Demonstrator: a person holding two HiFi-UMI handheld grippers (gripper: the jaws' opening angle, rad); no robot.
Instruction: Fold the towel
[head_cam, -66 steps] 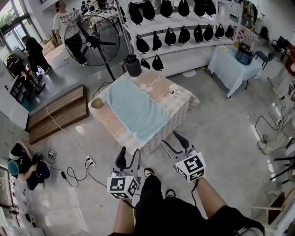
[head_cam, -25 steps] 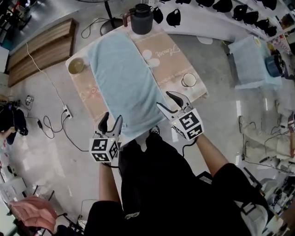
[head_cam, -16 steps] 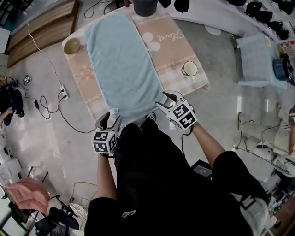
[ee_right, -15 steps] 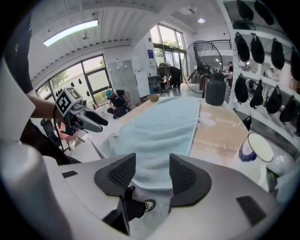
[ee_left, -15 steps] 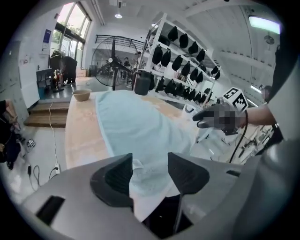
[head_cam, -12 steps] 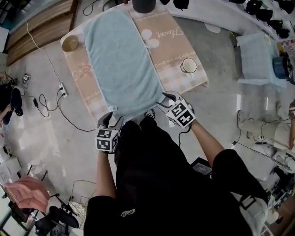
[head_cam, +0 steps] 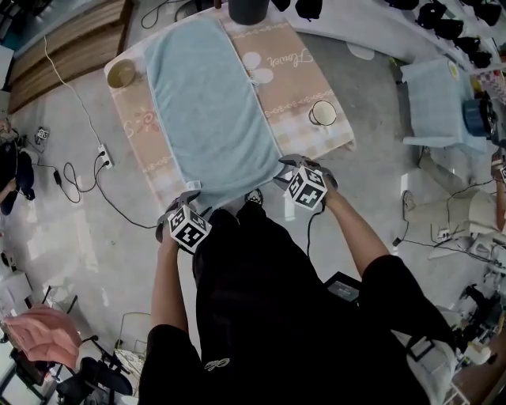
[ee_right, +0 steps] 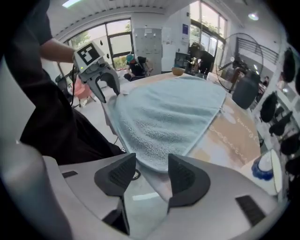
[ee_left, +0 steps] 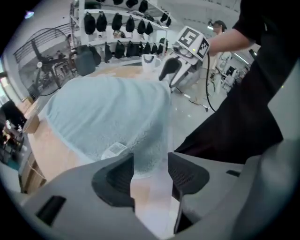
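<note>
Pale blue terry, the towel [head_cam: 207,111] is laid flat along a table that is draped in a peach patterned cloth [head_cam: 294,79]. Its near short edge lies at the table's front edge, just ahead of a person dressed in black [head_cam: 261,316].

The towel's near left corner is framed by the left gripper [head_cam: 183,199]. In the left gripper view the two pads are seen spread apart, and the corner of the terry droops into the gap between them without being clamped. A small white tag [ee_left: 114,150] is sewn at the hem just beside that corner.

The near right corner is met in the same way by the right gripper [head_cam: 288,164]. In its own view the jaws are held apart, with the towel's rounded hem lying between the pads but not pinched.

Further out, three things are set on the bare cloth around the towel:
- a bowl [head_cam: 121,73] to its left,
- a mug [head_cam: 322,113] to its right,
- a dark jug [head_cam: 247,9] at the far end.

A power strip [head_cam: 103,155] and its cables are seen on the grey floor, left of the table.
</note>
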